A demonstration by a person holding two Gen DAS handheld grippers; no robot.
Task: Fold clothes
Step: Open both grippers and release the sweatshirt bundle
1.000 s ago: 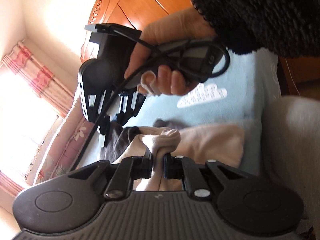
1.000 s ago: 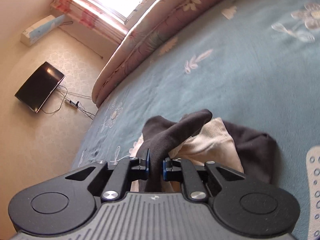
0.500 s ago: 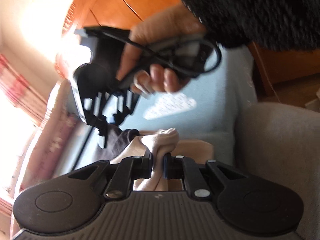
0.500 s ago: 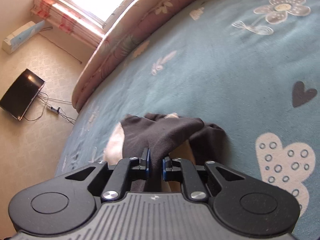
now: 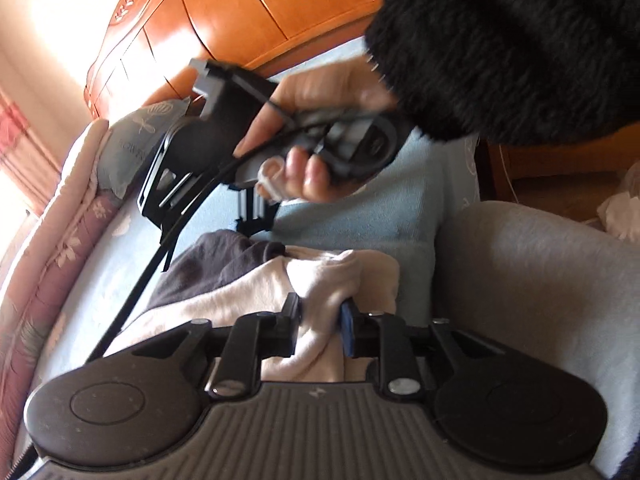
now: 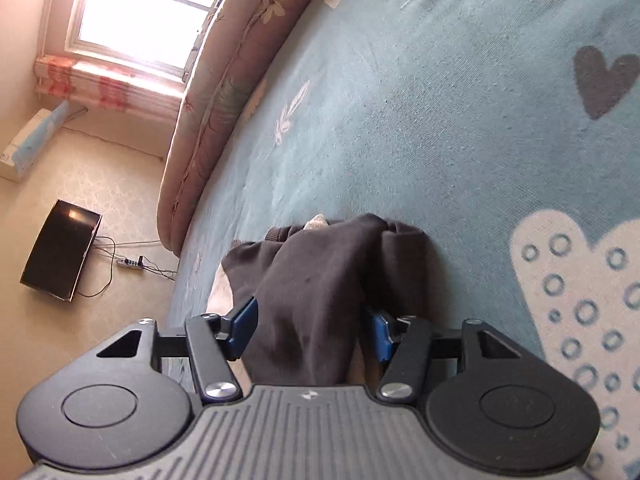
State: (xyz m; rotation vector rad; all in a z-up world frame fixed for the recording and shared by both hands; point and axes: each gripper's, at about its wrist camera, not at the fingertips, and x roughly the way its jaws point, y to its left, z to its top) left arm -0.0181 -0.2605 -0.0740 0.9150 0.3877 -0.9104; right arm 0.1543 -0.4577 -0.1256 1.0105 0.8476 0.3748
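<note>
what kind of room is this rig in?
Most likely a home bedroom. The clothes lie on a light blue bedspread with white flower and heart prints, an orange carved wooden headboard stands behind it, and a bright window with a pink-patterned curtain is beside the bed.

A bed [image 6: 400,128] is carrying everything, spread with a light blue blanket [image 6: 460,100] printed with hearts and feathers. A dark grey and cream garment [image 6: 320,272] is lying bunched on it near its floor-side edge, where a pink floral quilt [image 6: 224,92] is running along.
</note>
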